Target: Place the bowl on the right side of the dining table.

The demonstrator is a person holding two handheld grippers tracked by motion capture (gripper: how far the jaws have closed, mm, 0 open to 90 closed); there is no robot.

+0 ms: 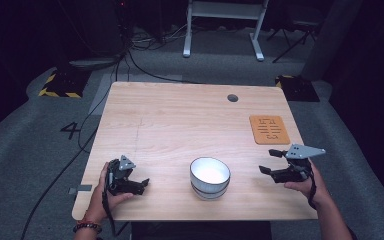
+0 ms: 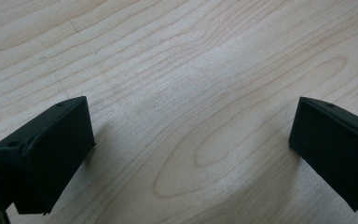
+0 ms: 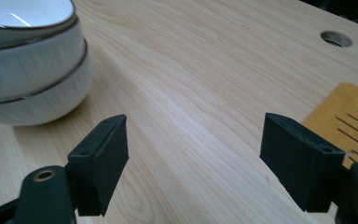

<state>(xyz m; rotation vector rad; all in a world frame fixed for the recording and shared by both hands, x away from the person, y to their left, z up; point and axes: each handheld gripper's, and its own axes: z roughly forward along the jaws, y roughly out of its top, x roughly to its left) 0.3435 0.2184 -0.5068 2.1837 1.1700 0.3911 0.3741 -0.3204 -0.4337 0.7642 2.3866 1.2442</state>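
Note:
A stack of white bowls with thin dark rims [image 1: 209, 176] stands near the front middle of the wooden table [image 1: 180, 120]. My left gripper [image 1: 139, 179] rests low over the table to the left of the stack, held by a hand. Its jaws stand wide apart over bare wood in the left gripper view, where the left gripper [image 2: 191, 109] holds nothing. My right gripper [image 1: 268, 161] sits to the right of the bowls, pointing toward them, open and empty. In the right gripper view the bowls [image 3: 28, 60] lie beyond the left jaw of the right gripper [image 3: 195, 123].
An orange slotted mat [image 1: 269, 129] lies on the table's right side, just behind the right gripper, and shows again as the mat [image 3: 349, 116]. A round cable hole [image 1: 232, 98] is near the far edge. Cables and a desk frame [image 1: 225, 25] lie on the floor beyond.

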